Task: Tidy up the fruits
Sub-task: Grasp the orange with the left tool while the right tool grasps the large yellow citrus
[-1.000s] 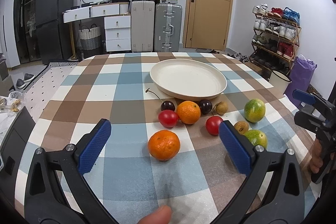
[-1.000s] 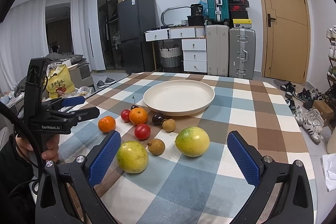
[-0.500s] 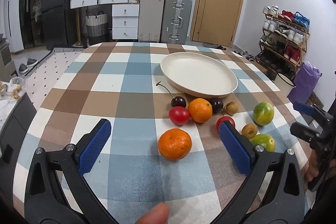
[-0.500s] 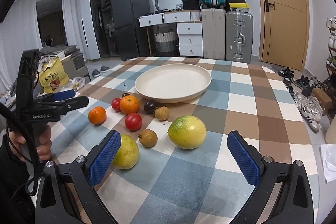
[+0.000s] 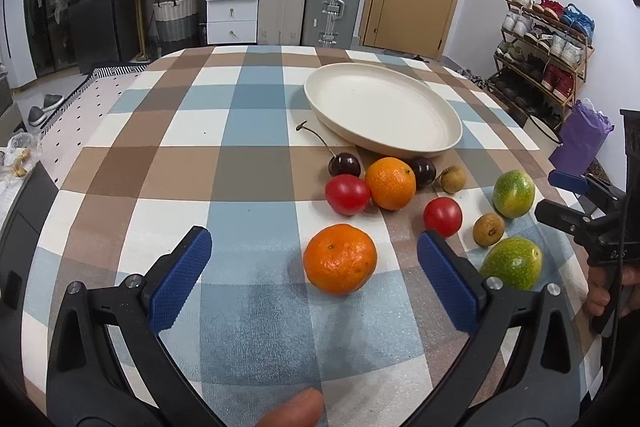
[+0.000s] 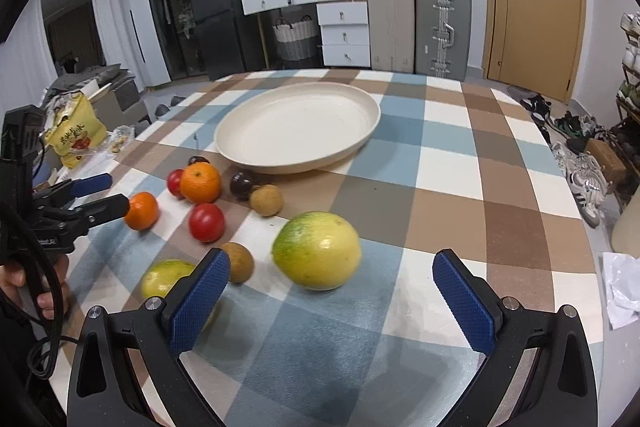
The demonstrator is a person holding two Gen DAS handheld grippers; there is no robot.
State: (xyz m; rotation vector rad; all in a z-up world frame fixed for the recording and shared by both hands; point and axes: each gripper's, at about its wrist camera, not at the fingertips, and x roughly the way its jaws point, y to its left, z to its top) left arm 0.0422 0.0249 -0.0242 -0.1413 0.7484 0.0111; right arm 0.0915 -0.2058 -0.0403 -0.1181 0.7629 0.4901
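An empty cream plate [image 5: 452, 143] [image 6: 362, 107] sits mid-table. Loose fruit lies in front of it: two oranges, two red tomatoes, dark cherries, small brown fruits and two green-yellow fruits. My left gripper [image 5: 314, 277] is open, and the nearest orange [image 5: 340, 259] rests just ahead of its blue pads, right of centre. My right gripper [image 6: 332, 301] is open too, with a large green-yellow fruit [image 6: 317, 250] just beyond its fingertips. The second green-yellow fruit [image 6: 168, 277] is partly hidden behind the right gripper's left finger [image 6: 200, 301].
The checked tablecloth [image 5: 248, 123] covers the whole table. A shoe rack [image 5: 544, 39] and a purple bag [image 5: 582, 139] stand off the right side. Suitcases, drawers and a door stand behind the table. A yellow snack bag [image 6: 74, 135] sits off the left edge.
Both grippers have moved forward and lower toward the fruit. The orange now sits closer to the left pads, and the green-yellow fruit looms larger before the right ones.
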